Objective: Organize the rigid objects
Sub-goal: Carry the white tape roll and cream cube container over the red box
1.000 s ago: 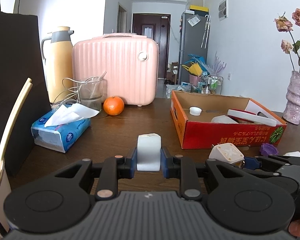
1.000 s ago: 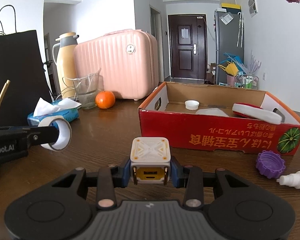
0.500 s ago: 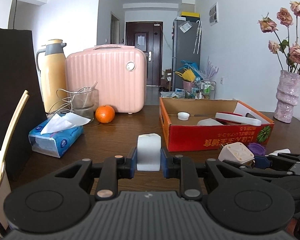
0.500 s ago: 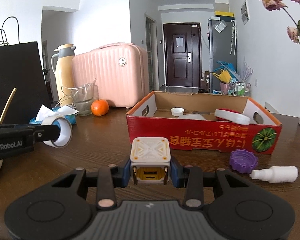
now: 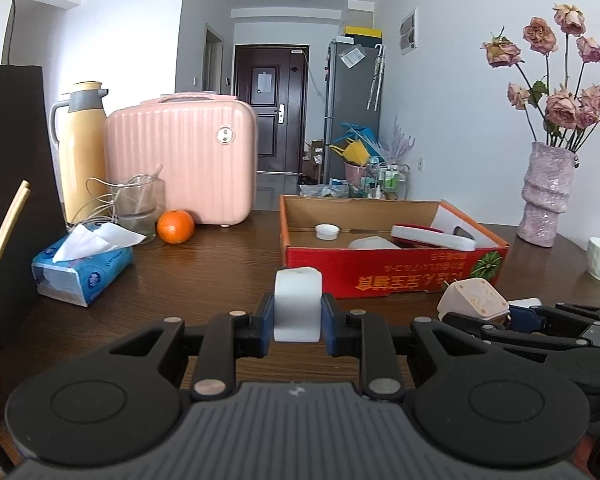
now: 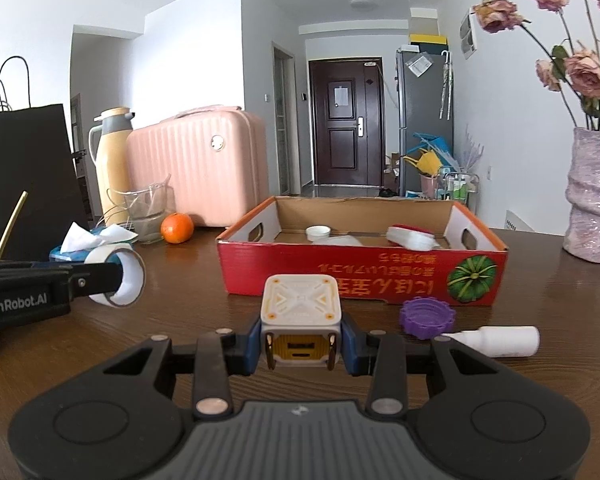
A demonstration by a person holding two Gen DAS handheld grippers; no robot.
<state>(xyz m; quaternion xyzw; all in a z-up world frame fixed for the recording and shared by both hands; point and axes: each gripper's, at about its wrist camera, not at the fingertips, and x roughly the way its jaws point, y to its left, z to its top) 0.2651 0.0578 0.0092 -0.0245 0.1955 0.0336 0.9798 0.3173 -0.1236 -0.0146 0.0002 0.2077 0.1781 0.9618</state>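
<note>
Your left tongs (image 5: 297, 312) are clamped on a white tape roll (image 5: 297, 305), and your right tongs (image 6: 301, 338) are gripping a cream cube gadget (image 6: 301, 320). Ahead of both sits the red cardboard box (image 6: 360, 276), open-topped, with bare tabletop (image 6: 188, 300) in between. Right of the right tongs lie a purple cap (image 6: 427, 317) and a white bottle (image 6: 500, 341). The box's contents are half hidden behind its wall.

"GenRobot.AI" in white letters on the side of the black left gripper arm (image 6: 24, 300), seen in the right wrist view. Red cardboard box (image 6: 360, 276) with a green melon picture carries yellow Chinese-style characters on its front wall, printed upside down; not legible. Blue tissue pack (image 5: 82, 276) has round logos, too small to read.
</note>
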